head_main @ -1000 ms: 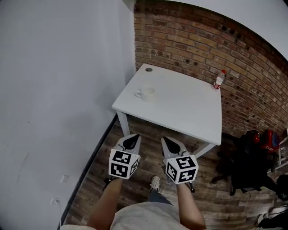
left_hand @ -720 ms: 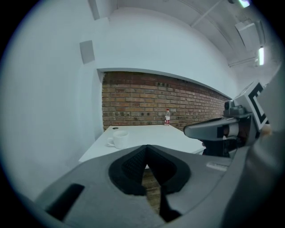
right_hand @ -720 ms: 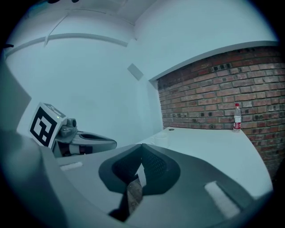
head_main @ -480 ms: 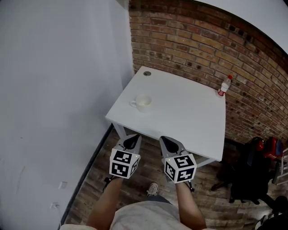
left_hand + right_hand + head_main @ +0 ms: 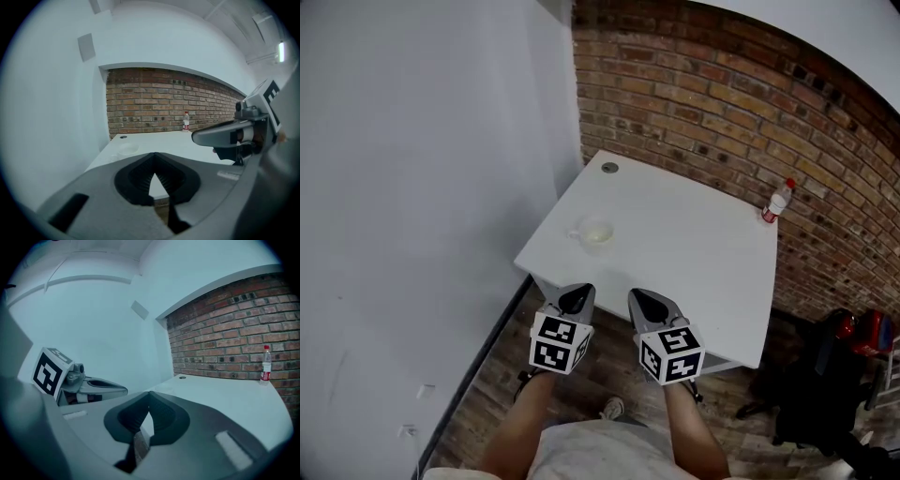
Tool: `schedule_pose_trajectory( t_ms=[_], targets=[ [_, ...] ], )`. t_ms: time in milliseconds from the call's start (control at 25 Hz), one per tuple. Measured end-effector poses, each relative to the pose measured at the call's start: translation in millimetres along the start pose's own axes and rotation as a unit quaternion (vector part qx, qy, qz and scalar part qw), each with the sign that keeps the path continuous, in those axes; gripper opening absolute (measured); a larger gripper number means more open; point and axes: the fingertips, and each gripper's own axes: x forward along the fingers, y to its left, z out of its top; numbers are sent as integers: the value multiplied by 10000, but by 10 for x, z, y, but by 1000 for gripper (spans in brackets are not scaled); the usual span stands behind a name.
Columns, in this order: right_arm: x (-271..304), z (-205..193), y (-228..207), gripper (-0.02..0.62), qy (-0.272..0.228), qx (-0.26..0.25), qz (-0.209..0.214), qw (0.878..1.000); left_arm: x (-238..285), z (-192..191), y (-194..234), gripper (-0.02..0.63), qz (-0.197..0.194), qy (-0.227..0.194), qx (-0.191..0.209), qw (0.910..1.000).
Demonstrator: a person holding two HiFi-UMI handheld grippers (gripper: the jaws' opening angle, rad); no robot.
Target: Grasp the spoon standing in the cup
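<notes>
A white cup (image 5: 595,234) stands near the left edge of the white table (image 5: 694,253); I cannot make out a spoon in it at this distance. In the left gripper view the cup (image 5: 127,148) is a small pale shape on the table beyond the jaws. My left gripper (image 5: 577,290) and right gripper (image 5: 637,295) are held side by side over the floor just short of the table's near edge. Both are shut with nothing in them, their tips meeting in the left gripper (image 5: 154,155) and right gripper (image 5: 149,393) views.
A small bottle with a red cap (image 5: 778,201) stands at the table's far right by the brick wall (image 5: 722,103). A round cable hole (image 5: 609,168) is at the far left corner. A white wall (image 5: 412,187) runs along the left. A black chair (image 5: 811,375) stands at right.
The table and cup have come nearer and lower in the head view as the person moved toward them. Both grippers keep the same shut pose in front of the body.
</notes>
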Motion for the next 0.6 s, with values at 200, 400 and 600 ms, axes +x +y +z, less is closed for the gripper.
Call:
schedule_pose_trajectory(
  t_ms=[200,400,600],
  targets=[
    [82,4,-110,8,34,-1,50,10000,162,-10,28,0,43,65,100,9999],
    [200,-7,-190,8,65,-9,32,10000,387,-20,91,2,47,27,270,9996],
    [413,-1,-258,8,109,-36,-30,9999,669,28,210,17,-99,48,522,9986]
  ],
)
